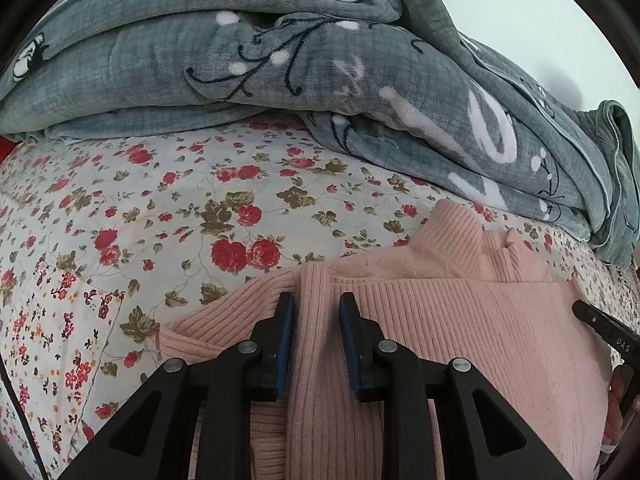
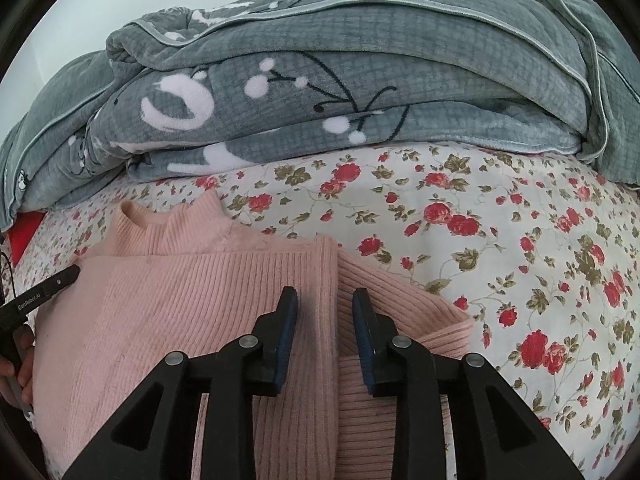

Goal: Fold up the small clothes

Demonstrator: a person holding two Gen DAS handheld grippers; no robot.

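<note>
On my left wrist feed I see the pink ribbed knit sweater [image 1: 460, 320] lying flat on the white bed sheet printed with red roses and olive leaves [image 1: 160, 208], its high collar pointing away from me toward the folded grey-green fleece blanket with white and black patterning [image 1: 280, 72] piled along the far side of the bed. My left gripper [image 1: 317, 304] sits low over the sweater with its 2 blue-padded fingers [image 1: 285, 340] spread apart, a raised fold of pink knit running up between them; I cannot tell whether the pads press the cloth. A sleeve lies folded across the body just left of that gripper. On my right wrist feed the right gripper [image 2: 325, 300] is likewise parted, straddling a folded edge of the same sweater [image 2: 180, 300], with another ribbed sleeve section lying to its right on the sheet [image 2: 520, 240]. The blanket [image 2: 360, 80] fills the top of this view. Each feed catches the black tip of the opposite gripper at the sweater's far edge.
</note>
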